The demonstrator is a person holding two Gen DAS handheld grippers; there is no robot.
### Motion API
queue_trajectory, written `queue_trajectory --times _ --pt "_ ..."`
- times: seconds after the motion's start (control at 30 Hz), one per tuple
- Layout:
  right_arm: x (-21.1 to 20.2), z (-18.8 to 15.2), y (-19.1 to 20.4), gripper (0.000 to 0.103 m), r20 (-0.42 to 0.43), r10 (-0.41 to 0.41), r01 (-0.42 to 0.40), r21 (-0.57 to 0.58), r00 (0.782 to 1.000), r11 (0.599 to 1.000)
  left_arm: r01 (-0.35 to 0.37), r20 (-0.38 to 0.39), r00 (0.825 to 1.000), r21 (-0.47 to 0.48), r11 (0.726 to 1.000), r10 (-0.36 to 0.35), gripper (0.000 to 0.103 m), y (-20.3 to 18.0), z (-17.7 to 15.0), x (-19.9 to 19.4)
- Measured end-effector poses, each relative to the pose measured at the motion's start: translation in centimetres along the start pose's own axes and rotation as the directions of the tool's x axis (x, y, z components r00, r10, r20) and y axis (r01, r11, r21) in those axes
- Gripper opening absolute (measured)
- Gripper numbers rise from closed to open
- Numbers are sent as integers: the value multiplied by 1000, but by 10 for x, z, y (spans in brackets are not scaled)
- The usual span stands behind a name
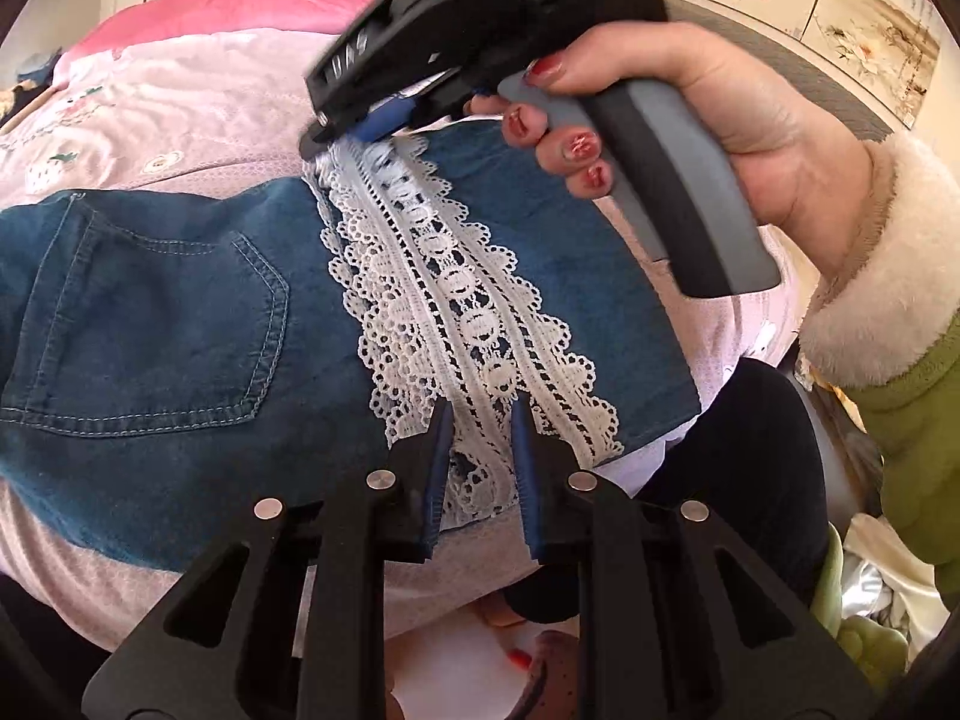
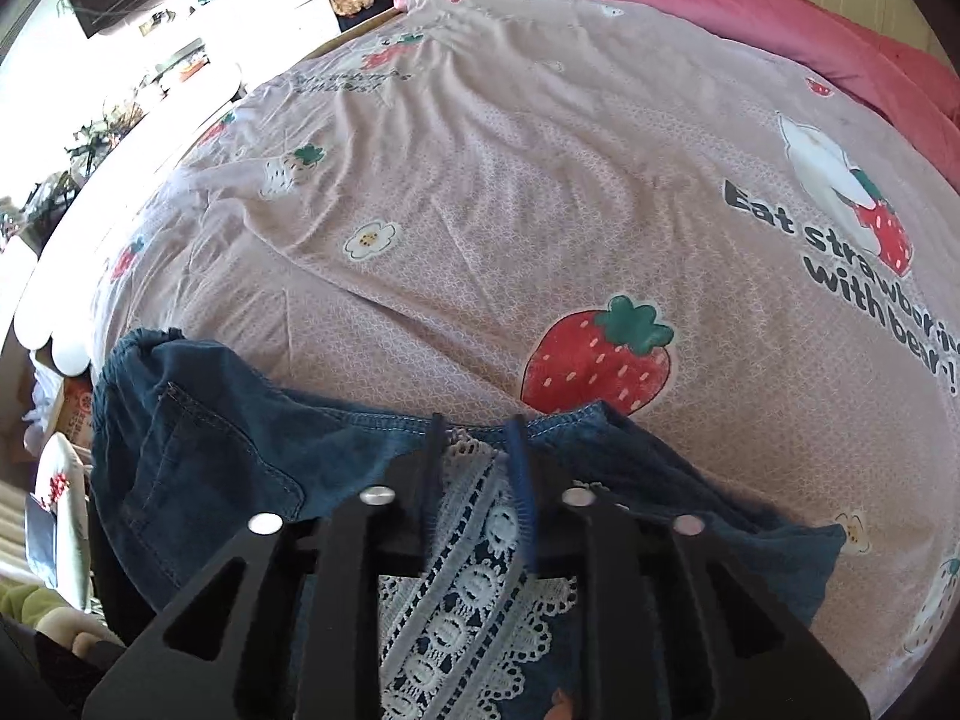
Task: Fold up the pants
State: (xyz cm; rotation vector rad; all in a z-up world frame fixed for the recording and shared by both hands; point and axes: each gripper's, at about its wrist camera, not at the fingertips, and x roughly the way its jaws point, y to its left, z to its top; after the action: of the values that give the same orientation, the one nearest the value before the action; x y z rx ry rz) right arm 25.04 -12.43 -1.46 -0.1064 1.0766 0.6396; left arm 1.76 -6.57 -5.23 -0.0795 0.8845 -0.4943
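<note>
Blue denim pants point(image 1: 180, 312) lie folded on the bed, back pocket up, with a white lace band point(image 1: 456, 300) along the top layer. My left gripper point(image 1: 480, 414) is at the near end of the lace, its jaws close together with lace and denim pinched between them. A hand point(image 1: 720, 108) holds my right gripper point(image 1: 330, 135) at the far end of the lace. In the right wrist view, the right gripper point(image 2: 475, 423) stands over the pants point(image 2: 210, 468) at their far edge. The lace point(image 2: 474, 540) lies flat between its parted fingers, and the pads do not press it.
The pants rest on a pink strawberry-print sheet point(image 2: 480, 180) that stretches far beyond them. A darker pink quilt point(image 2: 720, 0) lies at the far side. A green sleeve with a fleece cuff point(image 1: 912, 408) and the person's dark trousers point(image 1: 750, 468) are at the near bed edge.
</note>
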Motion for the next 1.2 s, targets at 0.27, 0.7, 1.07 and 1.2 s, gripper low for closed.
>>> queue_trajectory --times 0.27,0.7,1.07,1.2 --pt "-56 -26 -2 56 102 11 -7 -44 995 999 17 5 1000 -13 1000 -16 13 3 -1 1" --pt "-24 -93 -42 57 -52 -96 95 -32 994 995 -2 1 1000 -40 999 2 16 12 -2 0" --pt "-49 -91 -25 71 32 -103 104 -41 994 994 -49 43 998 -47 998 51 31 13 3 -18" --pt "-63 -86 -16 77 82 -80 84 -37 993 996 -83 71 994 -75 994 88 39 21 6 -32"
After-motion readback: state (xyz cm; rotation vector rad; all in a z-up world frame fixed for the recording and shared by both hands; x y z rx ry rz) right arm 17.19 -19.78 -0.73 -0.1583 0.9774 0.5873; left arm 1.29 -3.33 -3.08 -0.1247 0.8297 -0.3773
